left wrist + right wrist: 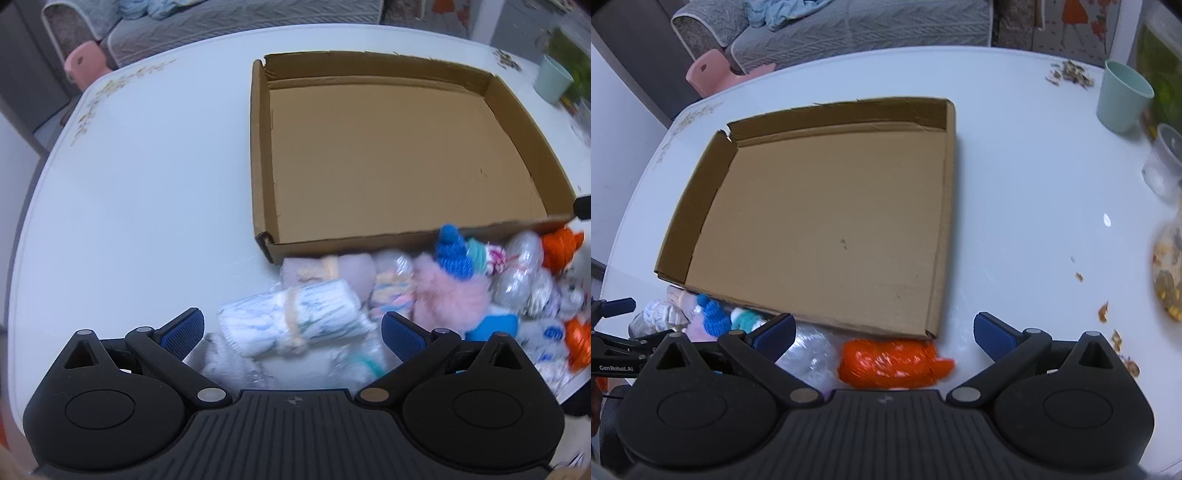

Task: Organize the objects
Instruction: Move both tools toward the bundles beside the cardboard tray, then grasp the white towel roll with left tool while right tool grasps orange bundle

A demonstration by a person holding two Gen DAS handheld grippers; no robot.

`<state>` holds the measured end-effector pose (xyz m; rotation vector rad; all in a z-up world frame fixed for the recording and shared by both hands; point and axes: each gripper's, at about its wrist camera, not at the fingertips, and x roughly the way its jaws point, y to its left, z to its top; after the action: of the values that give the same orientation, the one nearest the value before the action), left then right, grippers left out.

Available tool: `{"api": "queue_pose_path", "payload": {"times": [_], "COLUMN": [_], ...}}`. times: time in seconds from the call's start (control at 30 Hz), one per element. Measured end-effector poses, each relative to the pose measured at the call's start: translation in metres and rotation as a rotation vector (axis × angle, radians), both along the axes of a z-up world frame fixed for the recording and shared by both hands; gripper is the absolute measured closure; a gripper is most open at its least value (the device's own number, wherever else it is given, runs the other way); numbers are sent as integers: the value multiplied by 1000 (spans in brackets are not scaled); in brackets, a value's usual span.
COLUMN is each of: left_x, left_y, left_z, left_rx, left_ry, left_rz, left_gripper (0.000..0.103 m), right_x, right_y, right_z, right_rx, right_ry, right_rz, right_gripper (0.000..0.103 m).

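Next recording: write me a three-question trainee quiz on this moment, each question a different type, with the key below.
1. True or false: the cardboard box already holds some bundles.
2. Multiple choice: the rolled white cloth tied with a band lies (a) inside the box, (b) on the table in front of the left gripper, (c) beside the green cup.
3. Fill in: below the box's near edge, just ahead of the right gripper, lies an ______ bundle.

Key: 1 false, the box is empty; 2 b; 3 orange. Both grippers are open and hold nothing.
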<state>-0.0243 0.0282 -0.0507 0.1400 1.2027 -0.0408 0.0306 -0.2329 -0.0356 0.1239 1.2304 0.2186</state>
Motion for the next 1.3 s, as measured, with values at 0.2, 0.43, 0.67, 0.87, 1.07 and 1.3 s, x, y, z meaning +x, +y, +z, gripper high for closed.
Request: {"api": "queue_pose_path", "payload": {"times": [0.2,0.43,0.67,0.87,1.07,1.3], "left_x": [5,19,23,26,35,35], "left_y": [8,19,38,42,39,46], "left_z": [-6,-17,-14,-18,-33,-30], "left_rx": [9,-164,-222,-278,-301,-368], "left_ry": [-1,46,43,86,137,144], "left_rz": [-18,50,83,54,-3,-8], "left_gripper": [0,1,1,1,11,17], "right_x": [1,1,7,6,0,-7], "right_y": [-14,-6,6,25,28,24], "right_z": [-11,-27,-43,-54,-51,-42], "right_rx": [-29,-62,-51,-108,-95,-45], "right_ry": [59,118,157,169,142,141], "right_rz": [-66,-48,-42,13,29,20], "right_gripper": [1,1,1,1,13,41]}}
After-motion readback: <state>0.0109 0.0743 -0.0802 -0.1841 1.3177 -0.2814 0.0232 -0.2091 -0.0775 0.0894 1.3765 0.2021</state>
